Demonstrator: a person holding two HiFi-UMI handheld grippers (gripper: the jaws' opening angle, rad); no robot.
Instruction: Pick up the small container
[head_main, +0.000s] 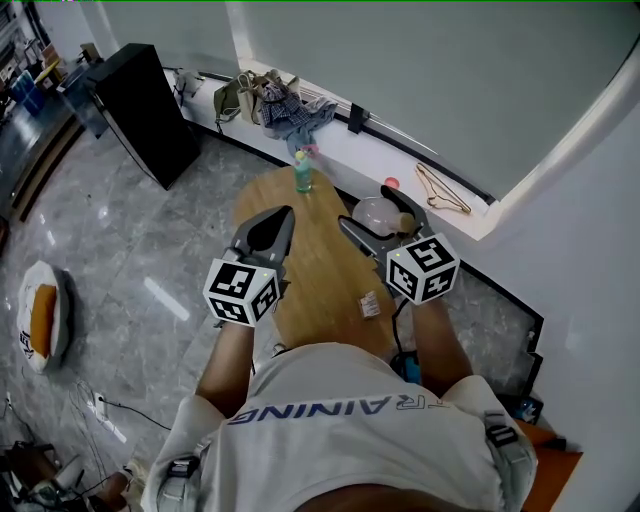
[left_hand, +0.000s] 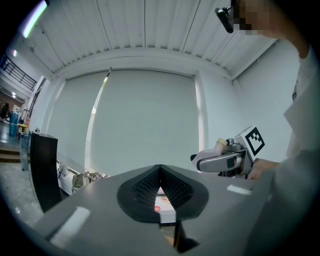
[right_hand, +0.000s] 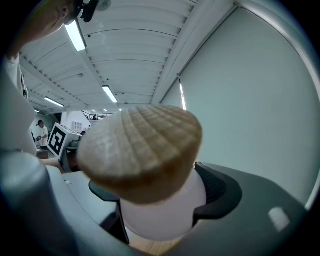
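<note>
The small container (right_hand: 162, 212) has a milky pink body and a ribbed wooden lid (right_hand: 140, 147). My right gripper (right_hand: 160, 210) is shut on its body, one dark pad (right_hand: 220, 192) on each side. In the head view the container (head_main: 376, 213) is held over the far right edge of the wooden table (head_main: 320, 270), inside the right gripper (head_main: 380, 218). My left gripper (head_main: 283, 215) hovers over the table's left side with its jaws together and nothing in them. In the left gripper view its jaws meet at the tips (left_hand: 160, 169), and the right gripper (left_hand: 220, 161) shows off to the right.
A green bottle (head_main: 303, 175) stands at the table's far end, and a small packet (head_main: 370, 303) lies near its front. Clothes and bags (head_main: 280, 105) and a hanger (head_main: 442, 190) rest on the window ledge. A black cabinet (head_main: 145, 110) stands at the far left.
</note>
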